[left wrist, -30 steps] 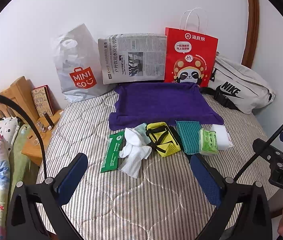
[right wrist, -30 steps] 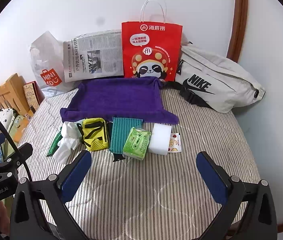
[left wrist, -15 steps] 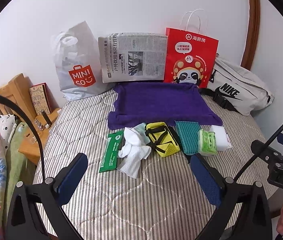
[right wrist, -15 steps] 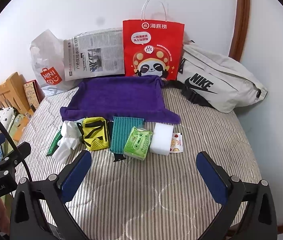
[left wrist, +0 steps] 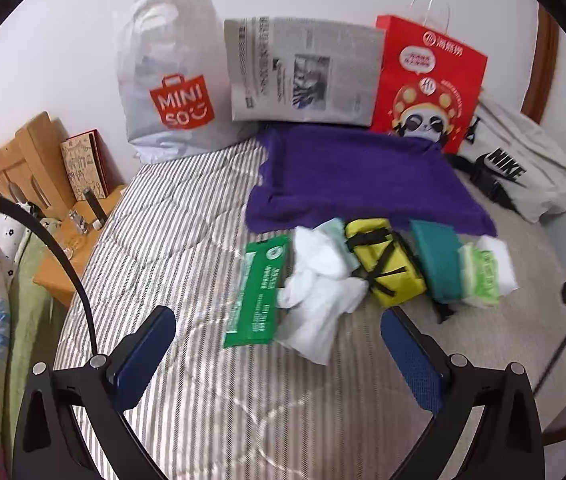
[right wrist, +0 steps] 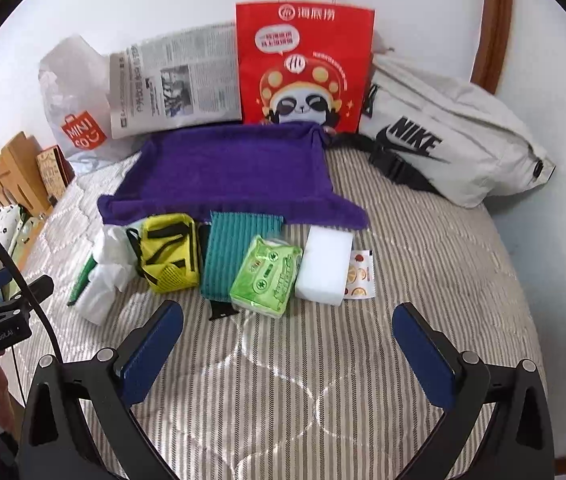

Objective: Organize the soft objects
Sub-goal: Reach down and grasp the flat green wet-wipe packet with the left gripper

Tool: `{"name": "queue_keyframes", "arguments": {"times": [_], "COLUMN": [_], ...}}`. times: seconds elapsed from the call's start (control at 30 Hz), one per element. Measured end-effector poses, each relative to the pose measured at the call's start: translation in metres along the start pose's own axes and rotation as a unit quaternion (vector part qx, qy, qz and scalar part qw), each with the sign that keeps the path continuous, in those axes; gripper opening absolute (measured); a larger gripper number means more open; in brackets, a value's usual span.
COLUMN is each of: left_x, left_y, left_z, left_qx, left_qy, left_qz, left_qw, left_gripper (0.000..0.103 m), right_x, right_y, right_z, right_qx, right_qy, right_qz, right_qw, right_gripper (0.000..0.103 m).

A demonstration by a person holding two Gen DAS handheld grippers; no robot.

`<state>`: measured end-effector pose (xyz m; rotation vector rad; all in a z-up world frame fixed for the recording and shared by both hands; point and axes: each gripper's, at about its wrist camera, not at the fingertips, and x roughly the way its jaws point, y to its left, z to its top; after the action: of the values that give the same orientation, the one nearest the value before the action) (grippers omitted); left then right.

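A row of soft things lies on the striped bed (right wrist: 423, 248) just in front of the purple towel (right wrist: 235, 168): a green packet (left wrist: 259, 292), crumpled white cloths (left wrist: 319, 284), a yellow pouch (right wrist: 167, 252), a teal ribbed cloth (right wrist: 235, 252), a green tissue pack (right wrist: 267, 276) and a white sponge (right wrist: 325, 264). Only the right view shows the fruit-print sachet (right wrist: 359, 274) beside the sponge; only the left shows the green packet's whole face. The left gripper (left wrist: 279, 352) and right gripper (right wrist: 287, 344) both hover spread wide and empty.
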<state>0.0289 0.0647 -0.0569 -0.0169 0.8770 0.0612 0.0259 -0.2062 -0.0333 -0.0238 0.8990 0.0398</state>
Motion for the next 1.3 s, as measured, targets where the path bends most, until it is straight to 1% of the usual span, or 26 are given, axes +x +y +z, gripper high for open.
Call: {"name": "queue_keyframes", "arguments": {"times": [0.17, 0.23, 0.3, 0.43, 0.47, 0.53, 0.6, 0.63, 0.67, 0.7, 0.77, 0.8, 0.83, 0.93, 0.97, 1.0, 1.07, 1.1, 1.17, 1.23, 1.3], "left_x": [0.036, 0.05, 0.062, 0.086, 0.093, 0.103, 0.115, 0.122, 0.126, 0.129, 0.135, 0.136, 0.136, 0.137, 0.137, 0.137, 0.137, 0.136, 0.133, 0.135, 0.138], "left_y": [0.019, 0.025, 0.031, 0.036, 0.035, 0.033, 0.032, 0.033, 0.035, 0.037, 0.043, 0.045, 0.046, 0.04, 0.039, 0.038, 0.039, 0.041, 0.049, 0.053, 0.053], "left_z": [-0.003, -0.001, 0.003, 0.011, 0.012, 0.014, 0.015, 0.016, 0.016, 0.016, 0.016, 0.016, 0.016, 0.015, 0.015, 0.015, 0.016, 0.017, 0.017, 0.018, 0.019], "left_qx": [-0.009, -0.009, -0.012, -0.017, -0.014, -0.006, -0.001, 0.0, -0.001, -0.004, -0.02, -0.023, -0.021, 0.014, 0.021, 0.023, 0.032, 0.031, 0.014, 0.01, 0.008], "left_qy": [0.023, 0.032, 0.039, 0.056, 0.064, 0.069, 0.077, 0.081, 0.085, 0.087, 0.09, 0.084, 0.08, 0.074, 0.071, 0.07, 0.072, 0.074, 0.072, 0.073, 0.075], "left_qz": [0.008, 0.017, 0.014, -0.021, -0.024, -0.03, -0.04, -0.045, -0.046, -0.049, -0.076, -0.08, -0.08, -0.064, -0.061, -0.06, -0.064, -0.067, -0.073, -0.084, -0.085], "left_qw": [0.9997, 0.9993, 0.9991, 0.9981, 0.9975, 0.9971, 0.9962, 0.9957, 0.9953, 0.995, 0.9929, 0.9929, 0.9934, 0.9951, 0.9954, 0.9954, 0.9948, 0.9945, 0.9947, 0.9937, 0.9935], "left_gripper": [0.102, 0.101, 0.099, 0.091, 0.089, 0.089, 0.085, 0.083, 0.074, 0.069, 0.069, 0.065, 0.062, 0.053, 0.045, 0.04, 0.033, 0.023, 0.021, 0.02, 0.02], "right_x": [0.03, 0.041, 0.051, 0.067, 0.071, 0.076, 0.082, 0.085, 0.088, 0.091, 0.097, 0.1, 0.103, 0.111, 0.113, 0.114, 0.115, 0.113, 0.109, 0.105, 0.103], "right_y": [-0.002, -0.001, 0.0, 0.002, 0.003, 0.005, 0.006, 0.007, 0.008, 0.008, 0.01, 0.011, 0.012, 0.017, 0.019, 0.02, 0.023, 0.023, 0.023, 0.02, 0.017], "right_z": [-0.001, -0.002, -0.003, -0.001, 0.0, 0.001, 0.002, 0.003, 0.003, 0.003, 0.004, 0.004, 0.005, 0.006, 0.006, 0.006, 0.007, 0.007, 0.009, 0.011, 0.013], "right_qx": [0.003, 0.001, 0.0, -0.001, -0.001, -0.003, -0.006, -0.008, -0.009, -0.01, -0.012, -0.013, -0.015, -0.02, -0.023, -0.026, -0.035, -0.038, -0.043, -0.042, -0.039], "right_qy": [0.032, 0.042, 0.051, 0.067, 0.069, 0.074, 0.078, 0.081, 0.085, 0.088, 0.092, 0.095, 0.098, 0.105, 0.106, 0.107, 0.107, 0.105, 0.095, 0.085, 0.078], "right_qz": [0.005, 0.005, 0.007, 0.006, 0.005, 0.005, 0.004, 0.002, 0.001, 0.001, -0.001, -0.002, -0.003, -0.005, -0.005, -0.005, -0.009, -0.011, -0.011, -0.01, -0.009], "right_qw": [0.999, 0.999, 0.999, 0.998, 0.998, 0.997, 0.997, 0.997, 0.996, 0.996, 0.996, 0.995, 0.995, 0.994, 0.994, 0.994, 0.994, 0.994, 0.995, 0.995, 0.996], "right_gripper": [0.103, 0.103, 0.103, 0.103, 0.103, 0.103, 0.103, 0.103, 0.103, 0.103, 0.103, 0.103, 0.103, 0.103, 0.103, 0.103, 0.103, 0.103, 0.103, 0.103, 0.103]}}
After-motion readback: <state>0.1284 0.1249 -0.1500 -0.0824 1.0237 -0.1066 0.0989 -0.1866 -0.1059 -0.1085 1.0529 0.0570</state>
